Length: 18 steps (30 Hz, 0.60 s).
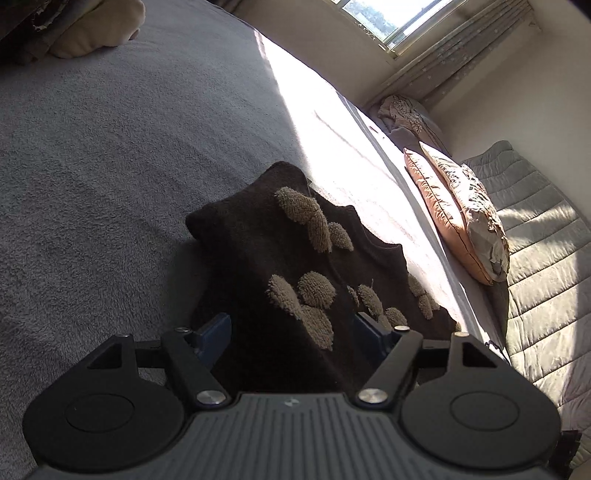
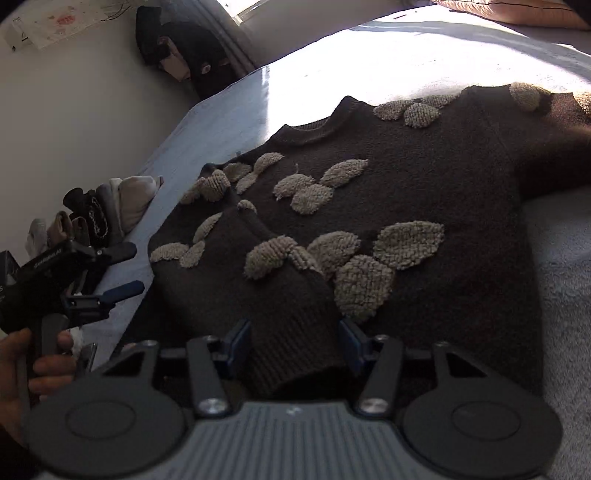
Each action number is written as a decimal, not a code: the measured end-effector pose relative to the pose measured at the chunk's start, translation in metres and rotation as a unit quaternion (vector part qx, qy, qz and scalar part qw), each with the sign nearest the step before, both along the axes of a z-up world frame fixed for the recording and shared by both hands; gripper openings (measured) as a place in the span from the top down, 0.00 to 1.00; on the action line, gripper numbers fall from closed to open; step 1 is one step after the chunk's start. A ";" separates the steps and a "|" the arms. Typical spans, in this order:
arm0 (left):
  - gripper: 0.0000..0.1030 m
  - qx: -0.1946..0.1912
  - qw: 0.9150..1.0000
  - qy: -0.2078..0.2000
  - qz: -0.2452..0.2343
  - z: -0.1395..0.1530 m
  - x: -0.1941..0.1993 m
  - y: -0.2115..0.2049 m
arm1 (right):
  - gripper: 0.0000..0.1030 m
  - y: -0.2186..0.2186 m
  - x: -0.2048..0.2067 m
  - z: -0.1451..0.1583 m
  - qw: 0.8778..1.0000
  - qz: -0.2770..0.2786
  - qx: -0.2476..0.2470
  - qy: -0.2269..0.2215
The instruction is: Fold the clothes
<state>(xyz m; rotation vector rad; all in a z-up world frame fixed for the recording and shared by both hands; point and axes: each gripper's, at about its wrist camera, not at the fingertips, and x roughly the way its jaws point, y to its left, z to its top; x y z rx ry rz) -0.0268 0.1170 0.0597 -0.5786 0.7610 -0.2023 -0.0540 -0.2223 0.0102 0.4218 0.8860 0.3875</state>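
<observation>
Left wrist view: left gripper (image 1: 291, 328) hovers low over a dark brown sweater (image 1: 295, 266) with tan tufted leaf patches, spread on a grey bed (image 1: 92, 147). Jaws wide; a fold of the sweater lies between them, not pinched as far as can be seen. Sweater's far edge ends in a rounded corner. Beyond it and to the left the bed is bare, half in shade, with a bright sun strip on the far side.

Bed's right edge: two cushions (image 1: 458, 218) stand on edge against it, a quilted grey mat (image 1: 535, 240) beside them. Window (image 1: 388, 14) and curtain (image 1: 461, 55) above. Bundled pale cloth (image 1: 85, 29) at the far left corner of the bed.

Right wrist view: right gripper (image 2: 295, 343) sits at the sweater's (image 2: 424, 177) near side, jaws wide, a ribbed sleeve cuff (image 2: 291, 332) folded over the body lying between them. Neckline points away toward the sunlit bed (image 2: 369, 48). Other sleeve runs off to the right.

Left gripper (image 2: 122, 269) seen here off the sweater's left edge, jaws parted, held by a hand (image 2: 22, 373). Behind it, a row of rolled socks and small clothes (image 2: 99, 214) near the bed edge; a dark bag (image 2: 184, 51) against the wall.
</observation>
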 end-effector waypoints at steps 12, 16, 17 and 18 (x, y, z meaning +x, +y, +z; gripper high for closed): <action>0.27 -0.124 0.992 0.027 0.004 -0.014 0.013 0.019 | 0.90 -0.033 -0.005 0.051 0.989 -0.068 -0.009 -0.131; 0.27 -0.152 0.988 0.028 0.017 -0.016 0.023 0.020 | 0.90 -0.063 -0.017 0.068 0.981 -0.108 0.028 -0.157; 0.27 -0.157 0.987 0.028 0.023 -0.016 0.025 0.020 | 0.89 -0.067 -0.019 0.069 0.980 -0.113 0.031 -0.159; 0.27 -0.161 0.986 0.029 0.024 -0.017 0.027 0.019 | 0.89 -0.069 -0.020 0.070 0.980 -0.115 0.034 -0.160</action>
